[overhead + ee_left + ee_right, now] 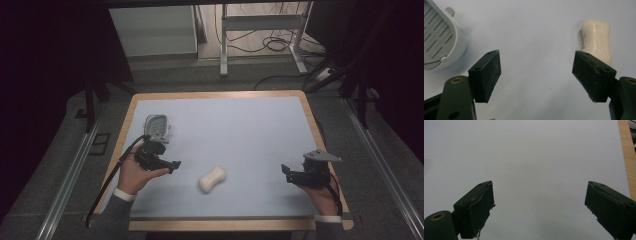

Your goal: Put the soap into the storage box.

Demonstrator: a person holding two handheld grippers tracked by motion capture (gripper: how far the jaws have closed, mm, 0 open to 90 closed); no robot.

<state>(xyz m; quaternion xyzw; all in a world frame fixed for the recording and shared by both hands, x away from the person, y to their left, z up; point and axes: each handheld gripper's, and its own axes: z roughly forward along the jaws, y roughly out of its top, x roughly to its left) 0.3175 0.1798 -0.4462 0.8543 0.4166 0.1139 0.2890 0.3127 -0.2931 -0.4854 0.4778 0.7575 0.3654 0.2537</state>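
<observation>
The cream, waisted bar of soap (pixel 212 179) lies untouched on the pale blue table mat (pixel 240 130), apart from the grey slotted plastic soap dish (pixel 157 127). Left gripper (pixel 176 165) and right gripper (pixel 285 171): jaws apart, empty; grasping and placing seemingly remain

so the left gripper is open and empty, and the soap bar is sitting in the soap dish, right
Not quite. The left gripper is open and empty, but the soap bar lies on the bare table, apart from the soap dish. The high view shows the gap between them.
</observation>
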